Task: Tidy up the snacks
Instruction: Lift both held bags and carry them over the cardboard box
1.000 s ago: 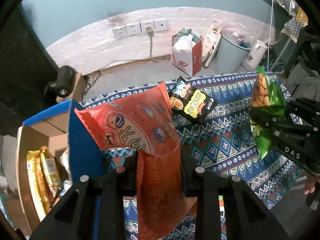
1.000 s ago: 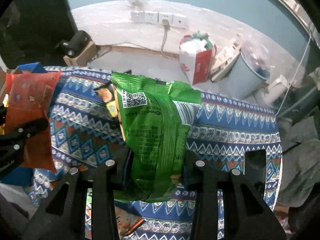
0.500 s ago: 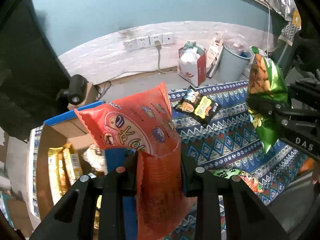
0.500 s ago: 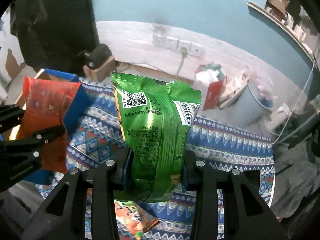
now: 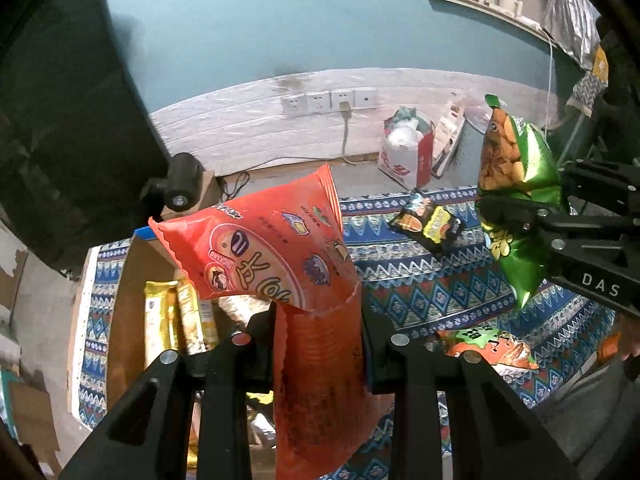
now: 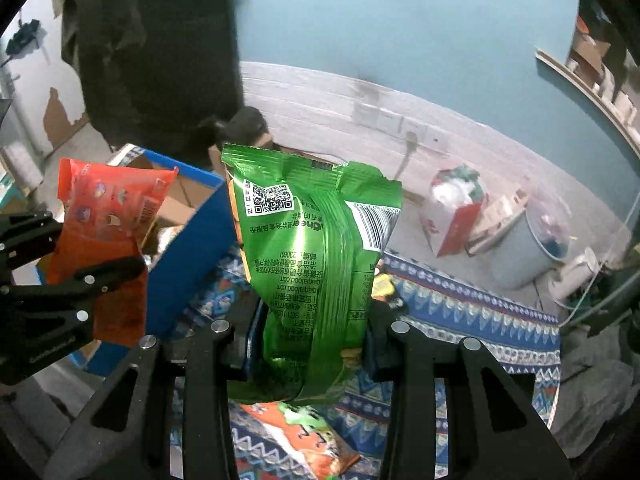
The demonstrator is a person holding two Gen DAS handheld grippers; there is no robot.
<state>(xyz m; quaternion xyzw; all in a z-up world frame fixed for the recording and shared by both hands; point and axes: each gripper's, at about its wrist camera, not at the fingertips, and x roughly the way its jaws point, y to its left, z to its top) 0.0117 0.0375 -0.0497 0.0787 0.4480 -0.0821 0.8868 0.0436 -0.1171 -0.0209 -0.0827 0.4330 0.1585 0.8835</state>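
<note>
My left gripper (image 5: 318,320) is shut on a red snack bag (image 5: 272,256), held above the open cardboard box (image 5: 124,300), whose inside holds yellow packets (image 5: 176,320). The red bag also shows in the right wrist view (image 6: 108,216) over the blue-sided box (image 6: 192,256). My right gripper (image 6: 312,336) is shut on a green snack bag (image 6: 316,248), held in the air above the patterned cloth; it also shows at the right of the left wrist view (image 5: 516,192). A black and yellow packet (image 5: 430,222) and an orange and green packet (image 5: 486,346) lie on the cloth.
The patterned blue cloth (image 5: 440,288) covers the table. Behind it on the floor stand a red and white bag (image 5: 404,156), a grey bin (image 6: 528,248) and a white kettle (image 6: 576,276). A small black device (image 5: 180,184) sits on a box beyond the table's far left.
Both grippers have risen and moved left with their bags. The red bag now hangs over the open box, and the box's inside has come into view.
</note>
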